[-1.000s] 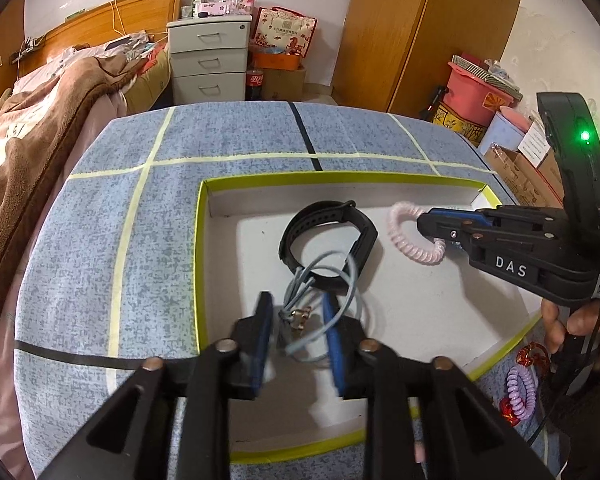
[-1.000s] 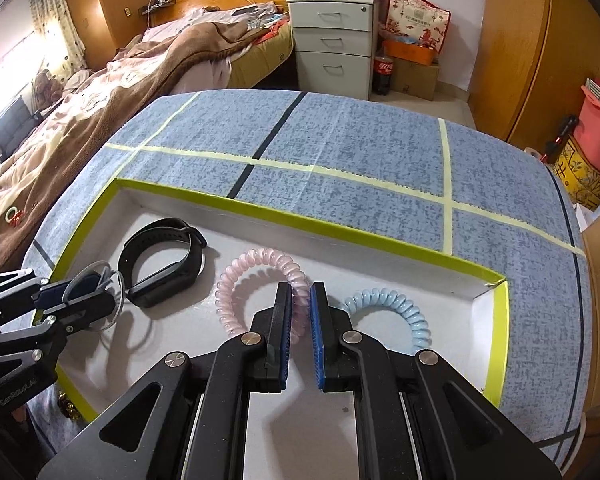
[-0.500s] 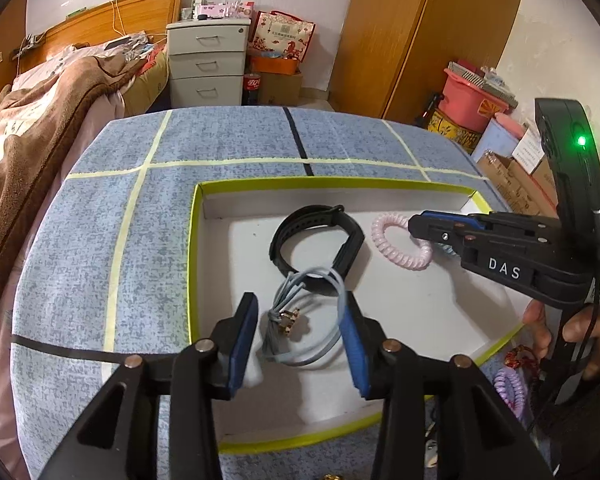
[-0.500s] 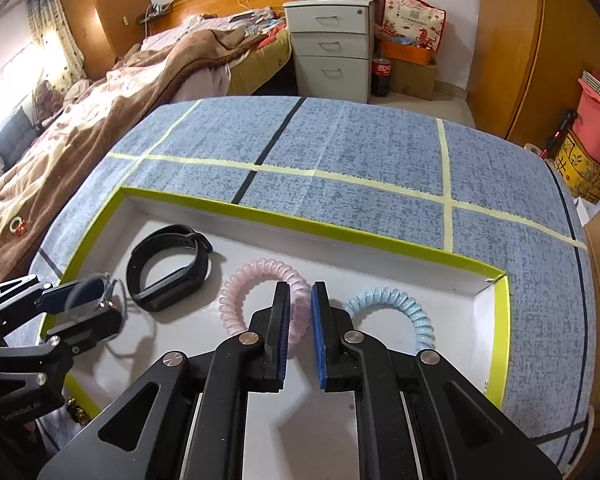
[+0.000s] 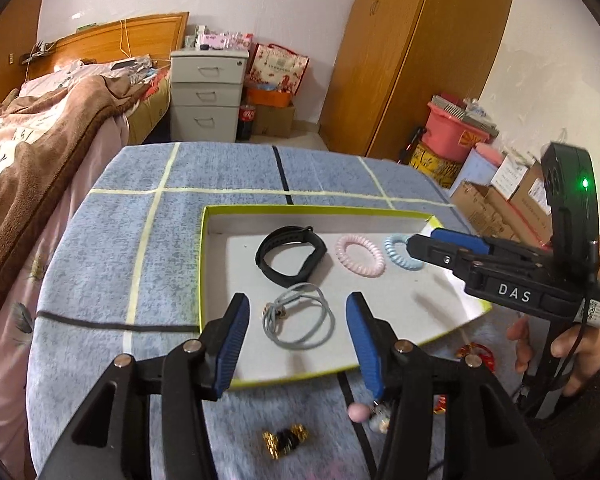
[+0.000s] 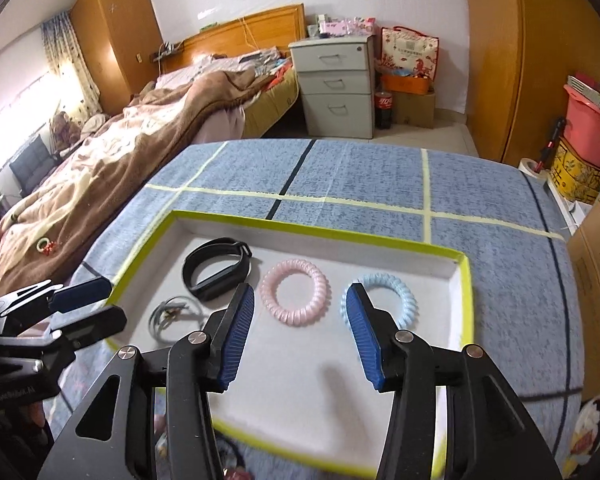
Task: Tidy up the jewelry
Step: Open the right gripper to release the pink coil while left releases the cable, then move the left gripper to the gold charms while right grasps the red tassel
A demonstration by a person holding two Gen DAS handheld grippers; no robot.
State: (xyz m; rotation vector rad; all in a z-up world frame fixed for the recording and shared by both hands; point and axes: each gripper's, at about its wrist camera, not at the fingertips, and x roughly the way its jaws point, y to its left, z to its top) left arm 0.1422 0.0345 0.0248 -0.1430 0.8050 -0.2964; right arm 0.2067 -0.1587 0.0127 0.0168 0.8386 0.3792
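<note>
A white tray with a yellow-green rim (image 5: 202, 264) (image 6: 466, 300) lies on the blue cloth. In it lie a black wristband (image 5: 316, 249) (image 6: 220, 280), a pink spiral hair tie (image 5: 364, 271) (image 6: 268, 292), a light blue spiral hair tie (image 5: 404, 265) (image 6: 408, 300) and a grey cord bracelet (image 5: 278, 314) (image 6: 168, 312). My left gripper (image 5: 297, 300) hovers above the grey cord, its jaws opening with nothing gripped. My right gripper (image 6: 300, 290) (image 5: 432, 240) hangs over the two hair ties, its jaws opening and empty.
On the cloth in front of the tray lie a gold and black piece (image 5: 286, 438), a pink bead charm (image 5: 358, 412) and a red ornament (image 5: 474, 354). A bed stands to the left, and a drawer unit (image 5: 206, 94) and a wardrobe behind. A hand (image 5: 572, 356) holds the right gripper.
Both grippers opened wide and drew back and up from the tray. The grey cord and the pink hair tie now lie free on the tray floor.
</note>
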